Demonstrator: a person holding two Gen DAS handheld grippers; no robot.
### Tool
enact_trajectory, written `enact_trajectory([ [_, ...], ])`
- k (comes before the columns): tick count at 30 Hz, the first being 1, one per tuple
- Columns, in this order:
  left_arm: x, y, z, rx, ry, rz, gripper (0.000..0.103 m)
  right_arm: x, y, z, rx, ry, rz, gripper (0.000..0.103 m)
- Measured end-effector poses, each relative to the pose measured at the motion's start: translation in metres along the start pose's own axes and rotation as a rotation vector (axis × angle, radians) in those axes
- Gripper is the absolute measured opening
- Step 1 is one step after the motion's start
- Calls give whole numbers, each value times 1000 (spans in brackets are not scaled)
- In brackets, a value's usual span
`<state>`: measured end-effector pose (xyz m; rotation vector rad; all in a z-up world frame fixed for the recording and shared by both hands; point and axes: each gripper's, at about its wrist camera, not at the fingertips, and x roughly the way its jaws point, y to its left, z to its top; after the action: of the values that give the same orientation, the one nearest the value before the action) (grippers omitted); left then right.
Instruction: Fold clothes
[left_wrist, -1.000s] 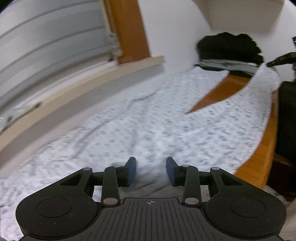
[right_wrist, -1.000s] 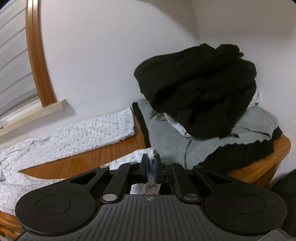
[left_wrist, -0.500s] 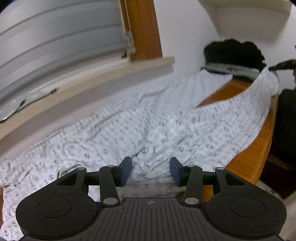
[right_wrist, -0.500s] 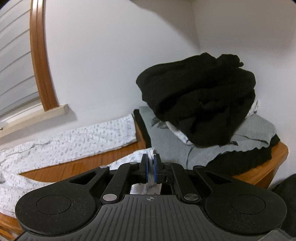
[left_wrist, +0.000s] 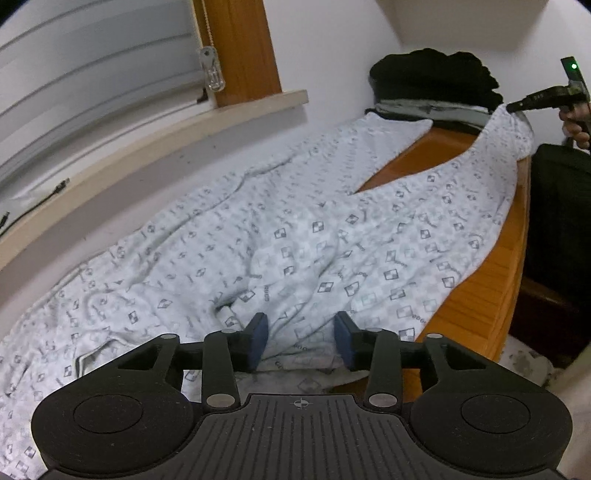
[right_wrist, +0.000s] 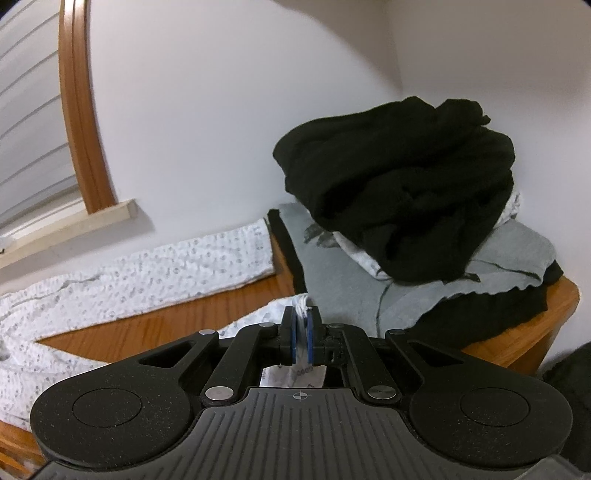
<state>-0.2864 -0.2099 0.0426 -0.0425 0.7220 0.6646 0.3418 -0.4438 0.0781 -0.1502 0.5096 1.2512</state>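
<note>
A white garment with a small grey print (left_wrist: 332, 236) lies spread along the wooden table (left_wrist: 491, 280), its two legs running toward the far end. My left gripper (left_wrist: 300, 338) hovers low over the near end. Its jaws are closing with a raised fold of the cloth between the blue pads (left_wrist: 256, 338), which stand apart from it. My right gripper (right_wrist: 301, 332) is shut on the hem of one leg (right_wrist: 275, 308), held slightly above the table. From the left wrist view, that right gripper (left_wrist: 517, 107) shows at the far right, held by a hand.
A pile of black and grey clothes (right_wrist: 399, 192) fills the far corner of the table by the white wall. A window sill (left_wrist: 184, 125) and wooden frame run along the left. A dark object (left_wrist: 557, 206) stands past the table's right edge.
The left gripper has swung and settled at the garment's near end, where a fold now lies between its jaws, which widened, then narrowed. The right gripper keeps its grip and place.
</note>
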Motion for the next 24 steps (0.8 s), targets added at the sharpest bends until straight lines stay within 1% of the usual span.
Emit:
enact_trajectory([
  [1,-1,2,1,-1,4,-4,8,-2,-1,0,5,0,3,6],
  [2,-2,3,2,-3,6,-8,4,-4,-2,1,10,-2,6,6],
  [4,-10,6,6,-10,-20,-15,3,-13,-3,2,19,-7,16,6],
  [8,-47,5,16,-29,-108,-3,3,-45,-7,10,41,-21,48,6],
  [13,-114,9,30,-55,-248,19,2,-115,-10,32,82,-66,99,6],
  [14,-123,13,35,-65,-273,22,2,-129,-11,38,88,-85,110,6],
  [16,-130,23,44,-84,-310,35,2,-145,-11,50,84,-113,105,6],
  [17,-131,28,49,-93,-326,42,2,-145,-9,56,76,-121,98,6],
  [19,-115,31,64,-92,-319,63,2,-130,-4,68,51,-122,79,6],
  [22,-67,29,83,-105,-262,78,3,-74,4,83,1,-91,33,6],
  [24,-28,29,89,-103,-197,77,4,-24,14,87,-48,-61,-25,8],
])
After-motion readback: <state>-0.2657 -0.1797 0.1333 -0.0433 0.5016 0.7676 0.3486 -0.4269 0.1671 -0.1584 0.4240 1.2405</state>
